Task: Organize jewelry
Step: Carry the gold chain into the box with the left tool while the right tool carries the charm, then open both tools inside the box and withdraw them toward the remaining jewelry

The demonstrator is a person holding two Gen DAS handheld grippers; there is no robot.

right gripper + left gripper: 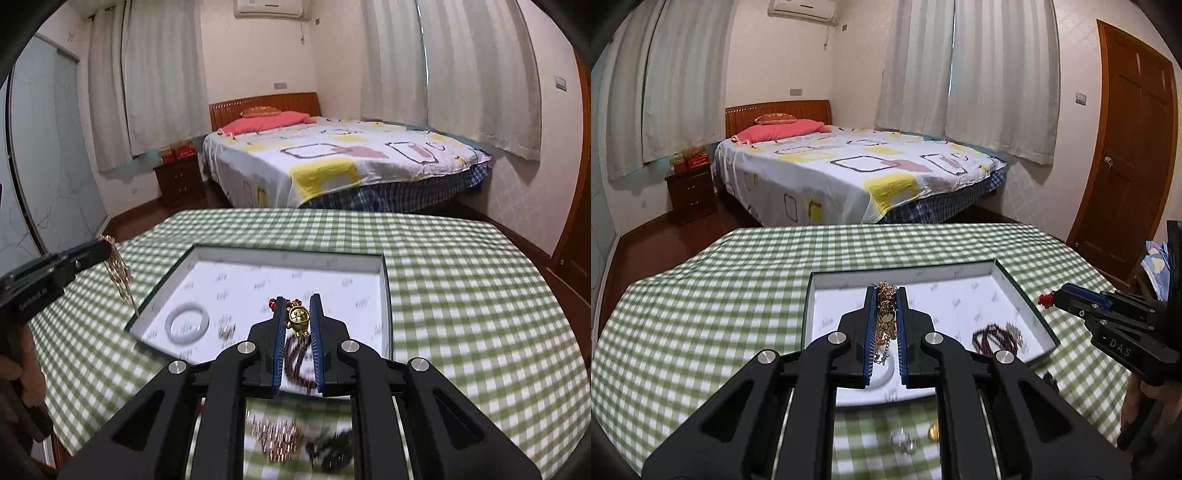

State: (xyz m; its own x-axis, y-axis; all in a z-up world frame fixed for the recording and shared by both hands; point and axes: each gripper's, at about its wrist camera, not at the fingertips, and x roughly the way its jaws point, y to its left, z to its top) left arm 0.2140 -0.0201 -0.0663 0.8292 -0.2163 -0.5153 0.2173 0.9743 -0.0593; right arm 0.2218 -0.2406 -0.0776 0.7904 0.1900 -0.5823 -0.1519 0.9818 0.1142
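the left gripper point(886, 295) is clamped on a gold chain point(885, 314), its blue-lined jaws drawn in narrow with the links bunched between them and a loose tail of chain dangling below; from the right wrist view the same chain point(120, 273) hangs off the left gripper's tip point(105, 245) above the left edge of the table, just outside the tray's near-left corner. the right gripper point(297, 301) is closed on a small gold figurine charm point(298, 319) with red beads point(272, 303) poking out beside its left finger; in the left wrist view only a red bead cluster point(1046, 299) shows at the right gripper's tip point(1057, 295), held over the tablecloth just right of the tray. the shallow tray point(1027, 295), dark-rimmed with a white printed lining, sits on the green-and-white checked tablecloth point(720, 295). inside it lie a pale bangle point(187, 323), a dark red beaded bracelet point(988, 339) and a small silvery piece point(1014, 332) beside the bracelet. on the cloth in front of the tray, close to the cameras and blurred, are a small silver item point(905, 441), a gold bit point(933, 432), a heap of rose-gold chain point(275, 437) and a dark piece point(332, 450) just right of it. a bed point(857, 170) stands beyond the table.
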